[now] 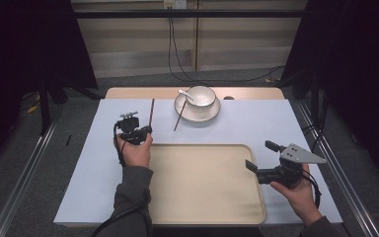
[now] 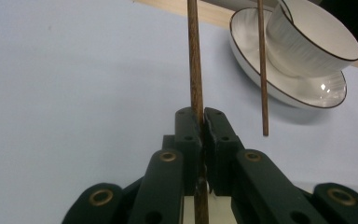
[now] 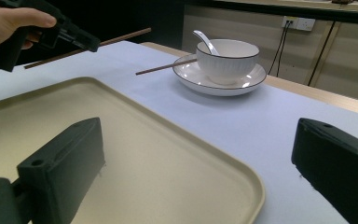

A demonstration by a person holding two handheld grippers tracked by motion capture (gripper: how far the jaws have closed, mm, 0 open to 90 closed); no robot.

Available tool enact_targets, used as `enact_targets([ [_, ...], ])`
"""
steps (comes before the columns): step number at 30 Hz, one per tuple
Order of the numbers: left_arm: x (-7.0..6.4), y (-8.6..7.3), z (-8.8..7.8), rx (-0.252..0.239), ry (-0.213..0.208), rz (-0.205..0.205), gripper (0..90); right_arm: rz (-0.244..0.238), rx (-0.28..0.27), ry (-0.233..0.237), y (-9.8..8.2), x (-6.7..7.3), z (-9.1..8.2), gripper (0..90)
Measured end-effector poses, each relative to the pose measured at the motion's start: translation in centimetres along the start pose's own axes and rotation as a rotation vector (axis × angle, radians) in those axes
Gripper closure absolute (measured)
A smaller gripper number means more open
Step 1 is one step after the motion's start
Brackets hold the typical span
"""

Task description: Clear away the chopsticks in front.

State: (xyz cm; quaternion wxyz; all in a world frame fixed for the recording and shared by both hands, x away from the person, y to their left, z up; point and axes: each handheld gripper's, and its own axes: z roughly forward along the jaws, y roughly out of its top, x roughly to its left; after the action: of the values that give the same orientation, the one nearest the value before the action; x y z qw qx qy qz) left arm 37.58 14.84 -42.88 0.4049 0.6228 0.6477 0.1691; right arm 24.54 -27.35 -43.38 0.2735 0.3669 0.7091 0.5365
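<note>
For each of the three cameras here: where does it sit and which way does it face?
High view: above the person's side, looking forward and down on the tray; both forearms show.
Left gripper view: rides the left tongs, shut on a chopstick, facing the bowl.
Right gripper view: rides the open right tongs, looking across the tray.
All three share the bowl and the second chopstick.

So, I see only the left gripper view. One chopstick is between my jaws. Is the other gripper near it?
Observer: No. The right gripper hangs apart, over the right edge of the tray, jaws open.
Operator: Is the held stick lifted or on the cloth?
Observer: Lifted. In the right gripper view the held chopstick hangs in the air, clamped in the left gripper.
Operator: And is anything in the bowl?
Observer: Yes, a white spoon stands in the bowl; the second chopstick leans on the plate.
</note>
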Motion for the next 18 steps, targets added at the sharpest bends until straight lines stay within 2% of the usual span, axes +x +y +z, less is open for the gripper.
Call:
enact_targets([
  [8,0.9,-2.5,-2.3,-0.021,-0.022,-0.046,84.9,-0.003,-0.004,0.002,0.0,0.1,-0.1,2.1],
  [12,1.2,-3.6,-3.3,-0.033,-0.016,-0.043,84.9,0.0,0.005,0.005,0.0,0.1,0.0,1.7],
  [14,1.2,-4.1,-3.7,-0.026,-0.023,-0.054,84.9,0.001,0.005,0.006,0.0,0.1,0.0,1.8],
  [18,1.2,-5.3,-4.9,-0.025,-0.015,-0.046,84.9,0.003,0.008,0.003,0.0,0.2,0.0,1.7],
])
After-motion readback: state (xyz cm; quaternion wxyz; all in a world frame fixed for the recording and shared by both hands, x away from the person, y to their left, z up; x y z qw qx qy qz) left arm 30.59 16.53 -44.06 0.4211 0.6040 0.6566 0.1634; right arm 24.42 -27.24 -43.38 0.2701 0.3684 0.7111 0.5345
